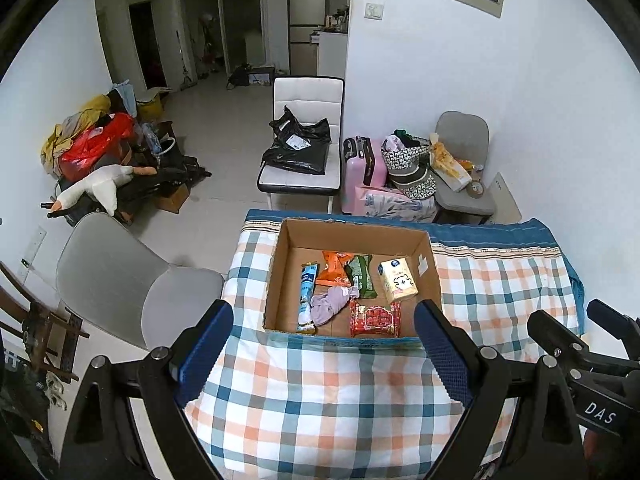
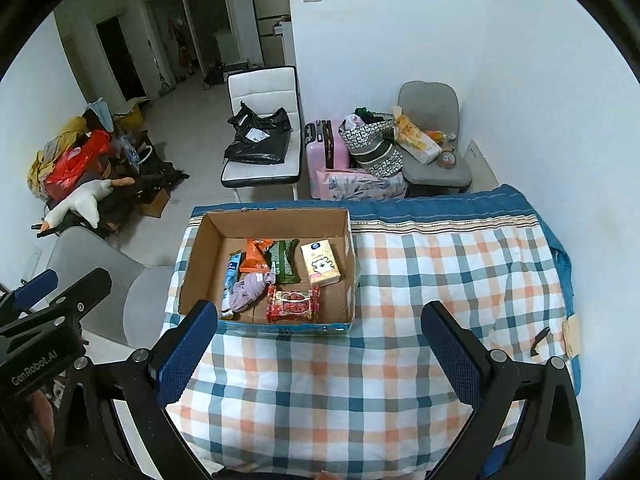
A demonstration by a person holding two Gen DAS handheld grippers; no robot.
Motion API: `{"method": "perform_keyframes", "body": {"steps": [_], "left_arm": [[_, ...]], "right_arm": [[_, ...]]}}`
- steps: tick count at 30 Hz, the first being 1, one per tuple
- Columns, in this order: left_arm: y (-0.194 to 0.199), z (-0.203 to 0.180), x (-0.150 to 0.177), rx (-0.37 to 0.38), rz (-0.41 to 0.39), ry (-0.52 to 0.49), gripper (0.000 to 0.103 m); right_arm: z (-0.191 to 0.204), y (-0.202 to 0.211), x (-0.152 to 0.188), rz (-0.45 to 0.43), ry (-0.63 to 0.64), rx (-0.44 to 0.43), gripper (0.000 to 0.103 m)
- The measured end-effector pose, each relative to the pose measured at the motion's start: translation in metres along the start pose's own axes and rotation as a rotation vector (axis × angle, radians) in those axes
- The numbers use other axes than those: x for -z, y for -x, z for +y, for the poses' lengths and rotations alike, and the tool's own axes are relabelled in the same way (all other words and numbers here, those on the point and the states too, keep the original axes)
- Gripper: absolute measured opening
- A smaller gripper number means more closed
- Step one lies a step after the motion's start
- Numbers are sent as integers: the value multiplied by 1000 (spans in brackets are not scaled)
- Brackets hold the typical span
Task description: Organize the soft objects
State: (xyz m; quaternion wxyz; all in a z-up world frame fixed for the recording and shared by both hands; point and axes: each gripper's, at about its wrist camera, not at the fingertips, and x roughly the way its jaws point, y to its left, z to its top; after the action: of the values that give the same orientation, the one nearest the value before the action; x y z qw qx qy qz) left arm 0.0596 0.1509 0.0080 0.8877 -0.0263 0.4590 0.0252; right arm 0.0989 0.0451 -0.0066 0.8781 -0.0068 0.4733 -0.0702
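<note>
An open cardboard box [image 1: 434,272] [image 2: 200,248] sits on a checked cloth. It holds a red packet [image 1: 375,319] [image 2: 294,304], a purple cloth [image 1: 330,304] [image 2: 249,290], a yellow tissue pack [image 1: 397,280] [image 2: 321,262], a green packet [image 1: 361,276] [image 2: 285,266], an orange packet [image 1: 335,267] [image 2: 255,256] and a blue tube [image 1: 307,296] [image 2: 232,272]. My left gripper [image 1: 324,354] is open and empty, held above the cloth in front of the box. My right gripper [image 2: 320,354] is open and empty, to the box's right front.
The checked cloth [image 1: 320,400] [image 2: 440,264] covers the table, with a blue edge at the back. A grey chair [image 1: 120,280] stands left. A white chair with a black bag [image 1: 300,148], a pink suitcase [image 1: 358,164] and piled bags stand behind. A small black item [image 2: 540,340] lies far right.
</note>
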Motion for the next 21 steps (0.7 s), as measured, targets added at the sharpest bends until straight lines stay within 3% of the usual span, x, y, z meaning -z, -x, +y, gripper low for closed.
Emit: {"method": "perform_keyframes", "body": {"steps": [12,14,21], "left_arm": [[3,-2,4,-20,-2,-17,93],[3,-2,5,-19,-4,-17,100],[0,-1,10,-29,16,-13,101]], "right_arm": [[-7,1,5,20,-8,17,103],[-8,-1,6,25,-12,19,103],[-11,-2,10,29,-8,36,103]]}}
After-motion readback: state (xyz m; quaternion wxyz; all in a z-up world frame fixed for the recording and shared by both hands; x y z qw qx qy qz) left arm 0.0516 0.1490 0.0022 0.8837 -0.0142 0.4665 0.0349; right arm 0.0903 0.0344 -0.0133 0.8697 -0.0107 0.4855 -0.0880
